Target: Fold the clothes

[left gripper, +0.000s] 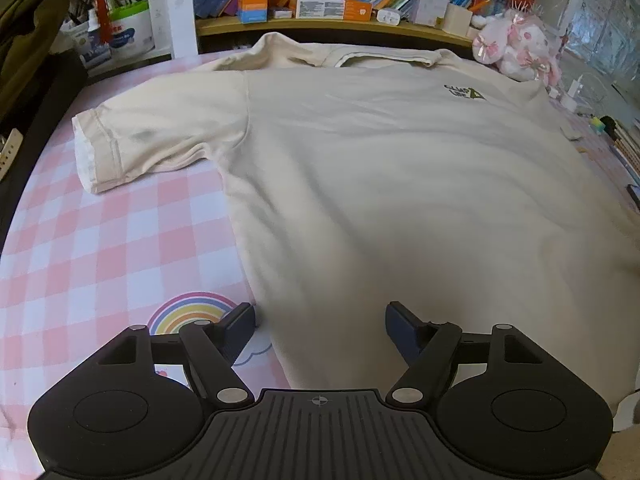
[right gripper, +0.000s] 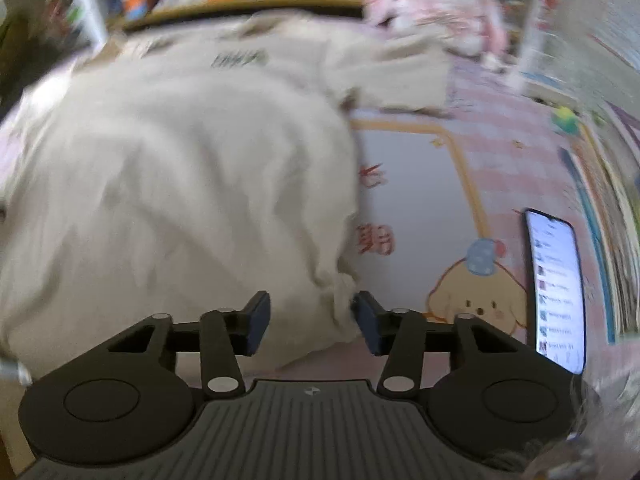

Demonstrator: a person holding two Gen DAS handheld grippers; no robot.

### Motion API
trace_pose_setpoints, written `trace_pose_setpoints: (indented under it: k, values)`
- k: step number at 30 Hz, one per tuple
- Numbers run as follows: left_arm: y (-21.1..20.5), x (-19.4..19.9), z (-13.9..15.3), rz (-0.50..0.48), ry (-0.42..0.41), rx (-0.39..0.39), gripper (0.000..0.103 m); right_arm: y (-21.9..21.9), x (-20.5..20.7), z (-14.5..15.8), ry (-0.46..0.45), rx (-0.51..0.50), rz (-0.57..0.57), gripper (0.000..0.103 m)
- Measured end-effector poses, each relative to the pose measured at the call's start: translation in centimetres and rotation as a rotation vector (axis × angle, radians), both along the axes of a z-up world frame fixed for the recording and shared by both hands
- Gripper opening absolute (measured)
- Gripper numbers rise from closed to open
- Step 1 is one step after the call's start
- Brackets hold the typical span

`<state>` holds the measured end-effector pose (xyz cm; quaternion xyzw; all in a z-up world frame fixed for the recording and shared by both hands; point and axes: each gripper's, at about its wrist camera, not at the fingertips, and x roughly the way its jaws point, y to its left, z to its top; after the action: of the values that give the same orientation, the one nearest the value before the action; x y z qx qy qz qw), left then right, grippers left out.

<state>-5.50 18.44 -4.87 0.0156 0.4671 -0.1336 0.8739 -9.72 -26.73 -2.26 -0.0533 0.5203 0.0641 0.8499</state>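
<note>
Left gripper [left gripper: 320, 330] — matte black plastic body w/ a ribbed centre plate of fine lengthwise grooves and a small crosshair mark near its front edge. Either side sits a rounded black lobe w/ a shallow round recess. Two flat black link arms per side run fwd from silver round pivot pins; triangular cut-outs in the outer links. Fingers [left gripper: 400, 332] are dark navy rectangular pads.

Right gripper [right gripper: 310, 322] — same build: greyer-looking ribbed plate w/ a small round black-and-white mark, twin round-recessed lobes, silver pins at each link end, black bars, blue-faced pads [right gripper: 258, 322]. No cables, sleeves or hands visible in either view.
</note>
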Motion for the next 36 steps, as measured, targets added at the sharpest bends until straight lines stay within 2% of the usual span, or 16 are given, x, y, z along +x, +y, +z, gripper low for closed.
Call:
trace_pose_setpoints:
  k: [1, 2, 5, 9, 10, 12, 13, 15, 17, 19, 20, 23, 26, 28, 33, 36]
  values:
    - [0.0, -0.1, 0.0, 0.002, -0.003, -0.002, 0.074, 0.4, 0.2, -0.3, 0.045, -0.022, 0.028, 0.009]
    - [0.0, -0.1, 0.0, 0.003, -0.006, -0.003, 0.074, 0.7, 0.4, -0.6, 0.087, -0.037, 0.054, 0.005]
    - [0.1, -0.3, 0.0, 0.011, -0.013, -0.01, 0.074, 1.7, 0.9, 0.3, 0.152, 0.039, 0.099, 0.001]
    - [-0.1, -0.3, 0.0, 0.017, -0.018, -0.011, 0.075, 4.4, 2.4, 4.4, 0.008, 0.422, 0.164, 0.001]
    - [-0.1, -0.3, 0.0, 0.016, -0.018, -0.011, 0.075, 5.6, 3.0, 5.4, -0.059, 0.493, 0.185, 0.002]
    - [0.0, -0.3, 0.0, 0.012, -0.021, -0.014, 0.075, 7.3, 3.9, 6.9, -0.136, 0.524, 0.199, 0.01]
    - [0.1, -0.3, -0.1, 0.011, -0.023, -0.016, 0.075, 7.8, 4.1, 7.3, -0.154, 0.491, 0.219, 0.027]
    - [0.1, -0.4, -0.1, 0.008, -0.029, -0.017, 0.077, 8.0, 3.8, 7.5, -0.162, 0.35, 0.274, 0.046]
    - [-0.1, -0.6, -0.2, 0.004, -0.036, -0.012, 0.079, 7.8, 3.3, 7.1, -0.134, 0.192, 0.323, 0.05]
    - [-0.1, -0.6, -0.3, -0.003, -0.043, -0.008, 0.081, 7.0, 2.4, 5.6, -0.068, 0.004, 0.354, 0.072]
    - [-0.1, -0.7, -0.3, -0.005, -0.046, -0.009, 0.082, 6.2, 1.9, 4.6, -0.028, -0.067, 0.359, 0.075]
    - [-0.2, -0.8, -0.4, -0.013, -0.056, -0.007, 0.083, 3.7, 0.7, 1.6, 0.091, -0.266, 0.367, 0.078]
    - [-0.2, -0.8, -0.5, -0.025, -0.058, 0.0, 0.084, 1.3, 0.4, -0.2, 0.158, -0.225, 0.329, 0.078]
    - [-0.3, -0.7, -0.4, -0.03, -0.054, 0.002, 0.084, 0.9, 0.1, -0.8, 0.145, -0.193, 0.345, 0.077]
    - [-0.5, -0.4, -0.5, -0.002, -0.063, 0.001, 0.085, 1.7, 0.0, -1.0, 0.084, -0.217, 0.451, 0.074]
    - [-0.8, -0.4, -0.6, 0.014, -0.067, 0.01, 0.085, 2.3, 1.2, -1.3, 0.102, -0.214, 0.507, 0.061]
